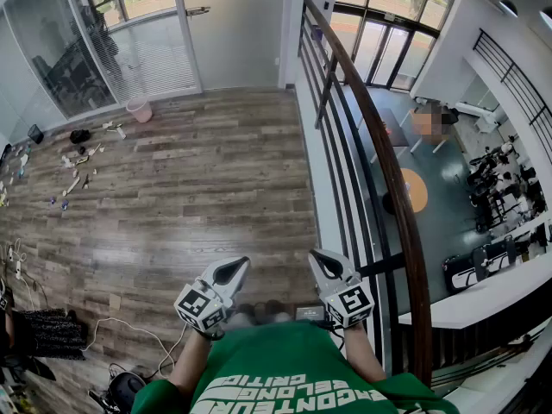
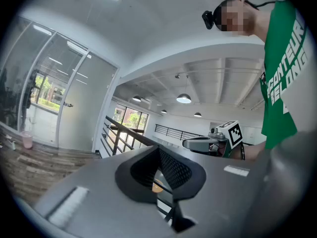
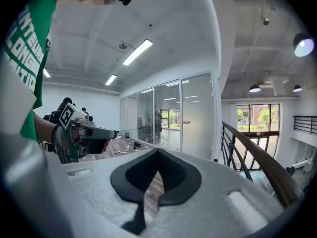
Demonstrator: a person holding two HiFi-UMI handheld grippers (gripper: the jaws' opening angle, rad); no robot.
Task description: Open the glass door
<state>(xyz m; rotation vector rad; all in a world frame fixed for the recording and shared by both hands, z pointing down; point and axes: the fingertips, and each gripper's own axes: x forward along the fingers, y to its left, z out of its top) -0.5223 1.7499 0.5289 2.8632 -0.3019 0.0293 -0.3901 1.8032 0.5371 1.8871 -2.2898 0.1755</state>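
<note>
The glass door (image 1: 151, 33) stands shut at the far end of the wooden floor, its handle (image 1: 197, 10) on the right side of the pane. Both grippers are held close to my body, far from the door. My left gripper (image 1: 233, 271) and right gripper (image 1: 322, 262) point forward, each with jaws together and nothing between them. In the left gripper view my left gripper (image 2: 158, 150) is shut, with the door (image 2: 74, 108) far off at the left. In the right gripper view my right gripper (image 3: 158, 152) is shut, and the door (image 3: 195, 113) with its handle (image 3: 186, 122) lies ahead.
A dark metal railing (image 1: 379, 145) runs along my right, with a drop to a lower floor beyond it. A pink bin (image 1: 139, 109) stands near the door. Small items (image 1: 78, 158) lie scattered at the left and cables (image 1: 129, 330) trail near my feet.
</note>
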